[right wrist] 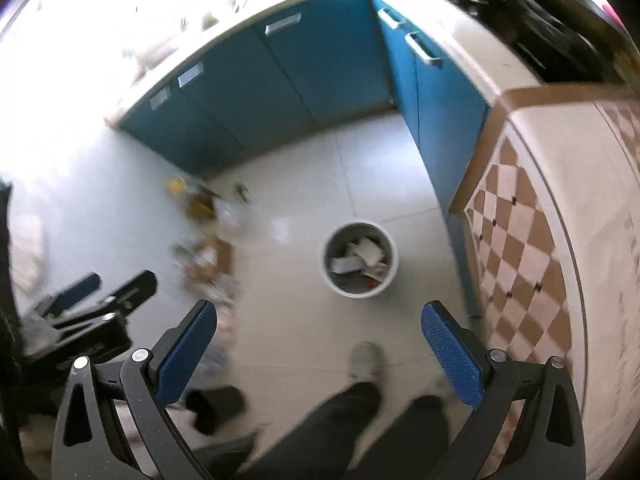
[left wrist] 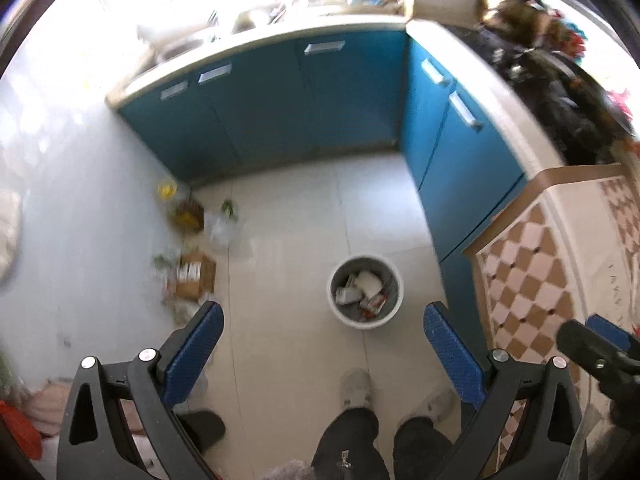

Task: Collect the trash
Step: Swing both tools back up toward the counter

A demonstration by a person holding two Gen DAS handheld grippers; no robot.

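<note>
A round white trash bin [left wrist: 365, 292] stands on the tiled floor and holds paper and wrappers; it also shows in the right wrist view [right wrist: 360, 259]. Loose trash lies along the left wall: a cardboard box [left wrist: 195, 275], a clear plastic bag [left wrist: 222, 227], a brown and yellow wrapper [left wrist: 187, 213]; the same pile is blurred in the right wrist view [right wrist: 208, 256]. My left gripper [left wrist: 322, 344] is open and empty, high above the floor. My right gripper [right wrist: 318, 340] is open and empty, also high above the floor.
Blue cabinets [left wrist: 280, 96] line the far wall and the right side. A checkered tiled counter [left wrist: 536, 280] stands at the right. The person's legs and shoes [left wrist: 356, 390] are below the grippers. A black object [right wrist: 216, 404] lies on the floor at lower left.
</note>
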